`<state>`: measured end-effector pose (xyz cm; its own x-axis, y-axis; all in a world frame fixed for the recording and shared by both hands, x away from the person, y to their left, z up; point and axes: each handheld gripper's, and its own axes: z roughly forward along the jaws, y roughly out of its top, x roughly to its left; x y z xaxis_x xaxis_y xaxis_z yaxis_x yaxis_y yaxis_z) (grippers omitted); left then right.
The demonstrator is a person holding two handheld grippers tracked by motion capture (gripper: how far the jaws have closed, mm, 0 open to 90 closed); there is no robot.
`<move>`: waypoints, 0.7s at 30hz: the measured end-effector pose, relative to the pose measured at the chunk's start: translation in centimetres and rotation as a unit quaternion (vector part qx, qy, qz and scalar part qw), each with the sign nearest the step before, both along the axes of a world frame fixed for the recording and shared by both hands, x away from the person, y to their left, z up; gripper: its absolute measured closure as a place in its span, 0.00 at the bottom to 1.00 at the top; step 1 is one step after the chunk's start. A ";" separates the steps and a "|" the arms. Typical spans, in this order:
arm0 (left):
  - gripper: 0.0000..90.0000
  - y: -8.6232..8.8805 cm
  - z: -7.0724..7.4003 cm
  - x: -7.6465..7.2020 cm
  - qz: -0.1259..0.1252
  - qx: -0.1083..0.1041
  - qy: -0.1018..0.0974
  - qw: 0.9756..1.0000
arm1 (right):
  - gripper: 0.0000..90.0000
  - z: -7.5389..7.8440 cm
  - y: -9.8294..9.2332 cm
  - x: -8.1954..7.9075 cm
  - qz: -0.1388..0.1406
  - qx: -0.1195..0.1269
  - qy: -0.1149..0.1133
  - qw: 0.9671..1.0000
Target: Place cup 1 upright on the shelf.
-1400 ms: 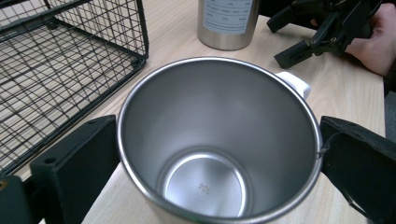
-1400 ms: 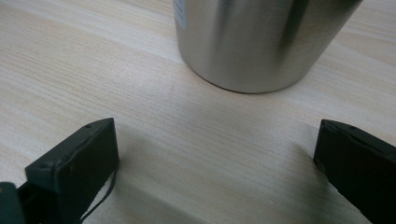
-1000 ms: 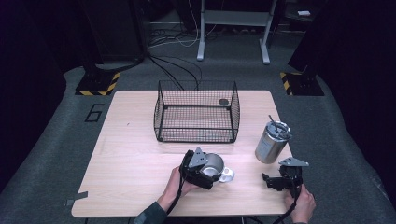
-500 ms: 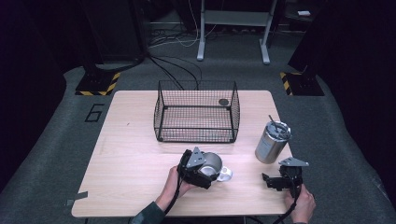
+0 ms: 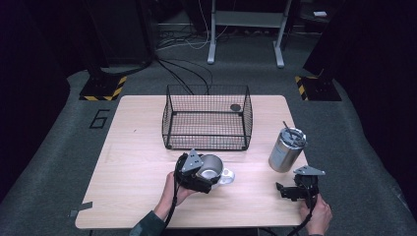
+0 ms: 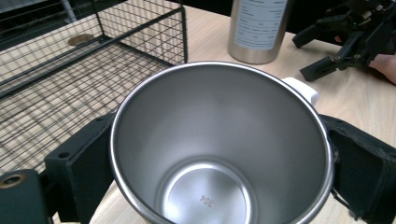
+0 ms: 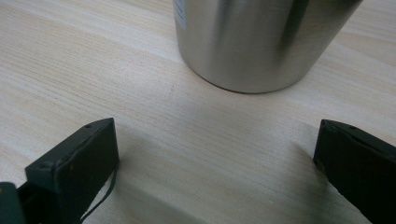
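- The wooden surface [image 5: 137, 162] carries a black wire basket [image 5: 206, 118] at its far middle.
- A steel tumbler [image 5: 286, 150] with a straw stands upright near the right edge, just ahead of your right claw [image 5: 285, 191], whose jaws gape wide on nothing.
- Your left claw [image 5: 199, 176] clamps a steel mug [image 6: 219, 144] with a white handle, just in front of the basket.

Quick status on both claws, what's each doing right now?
Left claw: closed on the steel mug, one jaw on each side.
Right claw: open, holding nothing, jaws spread on the table facing the steel tumbler.
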<state>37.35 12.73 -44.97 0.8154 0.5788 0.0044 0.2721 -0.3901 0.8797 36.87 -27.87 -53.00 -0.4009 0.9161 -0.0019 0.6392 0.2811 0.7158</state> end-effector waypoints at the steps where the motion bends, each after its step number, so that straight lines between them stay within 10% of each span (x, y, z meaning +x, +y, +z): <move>1: 0.07 0.2 0.1 0.0 0.005 -0.001 0.001 1.000 | 0.00 0.0 0.0 0.0 0.000 0.000 0.000 1.000; 21: 0.07 2.8 1.7 0.5 0.037 0.001 -0.017 0.999 | 0.00 0.0 0.0 0.0 0.000 0.000 0.000 1.000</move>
